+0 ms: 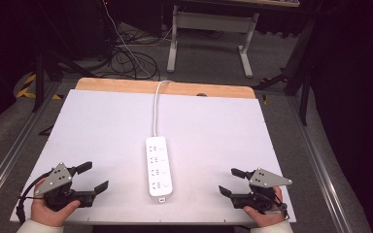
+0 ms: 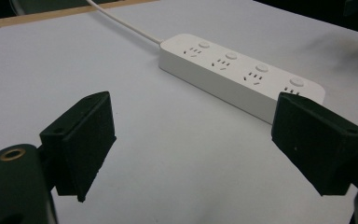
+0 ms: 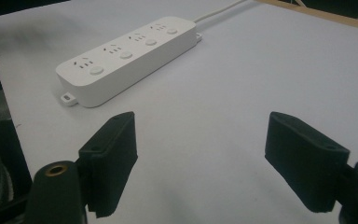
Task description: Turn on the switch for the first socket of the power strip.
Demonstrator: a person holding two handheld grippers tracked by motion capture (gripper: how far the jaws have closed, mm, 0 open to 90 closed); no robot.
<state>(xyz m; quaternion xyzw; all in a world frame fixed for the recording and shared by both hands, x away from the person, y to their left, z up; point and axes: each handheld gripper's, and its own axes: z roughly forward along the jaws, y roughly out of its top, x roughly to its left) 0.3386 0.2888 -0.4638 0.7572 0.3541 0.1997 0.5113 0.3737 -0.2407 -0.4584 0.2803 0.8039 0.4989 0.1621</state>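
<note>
A white power strip [image 1: 158, 166] with several sockets and round buttons lies flat in the middle of the white table [image 1: 102, 126]; its white cable [image 1: 156, 104] runs to the far edge. My left gripper [image 1: 93, 176] rests at the near left corner, open and holding nothing, its jaws aimed toward the power strip [image 2: 242, 74]. My right gripper [image 1: 231, 181] rests at the near right corner, also open and holding nothing, facing the power strip [image 3: 126, 56] from the other side. Both stand well apart from it.
A wooden strip [image 1: 165, 88] edges the table's far side. Beyond it on the floor lie tangled cables [image 1: 126, 60] and the white legs of another desk [image 1: 209, 29]. Metal rails [image 1: 9, 155] run along both table sides.
</note>
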